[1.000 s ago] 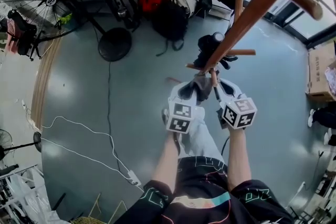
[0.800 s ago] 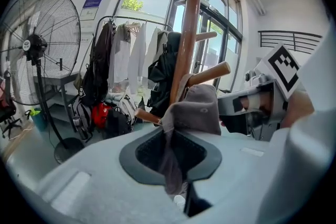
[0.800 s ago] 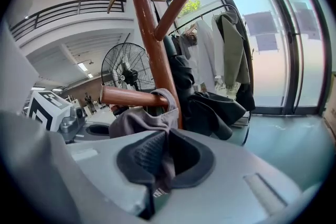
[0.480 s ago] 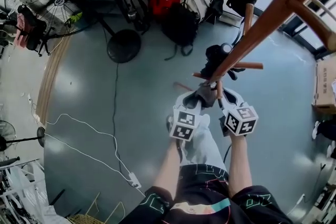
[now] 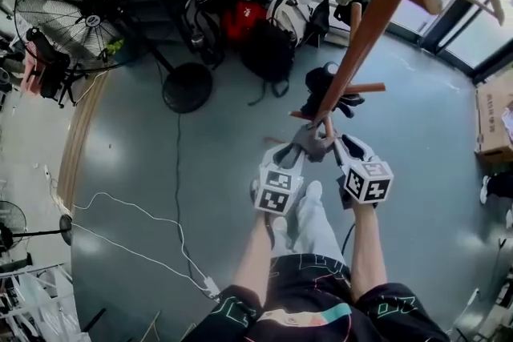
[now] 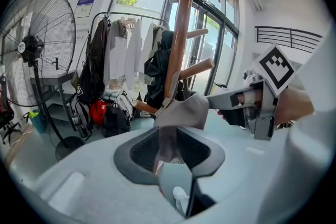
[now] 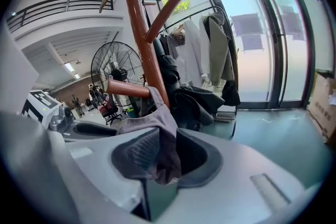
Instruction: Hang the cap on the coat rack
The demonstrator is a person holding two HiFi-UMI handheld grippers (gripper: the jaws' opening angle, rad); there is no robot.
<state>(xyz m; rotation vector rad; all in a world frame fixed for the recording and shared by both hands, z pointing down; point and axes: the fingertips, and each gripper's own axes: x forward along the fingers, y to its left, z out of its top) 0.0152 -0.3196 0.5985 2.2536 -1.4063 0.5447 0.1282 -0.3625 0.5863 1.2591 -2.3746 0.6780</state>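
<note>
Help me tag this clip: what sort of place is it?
Probably a large workroom or studio, not a home: a big industrial fan, hung clothes by tall glass doors, and bags heaped on the floor.

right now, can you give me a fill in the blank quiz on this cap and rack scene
1. The cap held up against the coat rack is ___ in colour.
2. The left gripper is shut on the ___.
3. In the head view, the big fan stands at the far ___ of the picture.

Missing words: grey; cap; left
</note>
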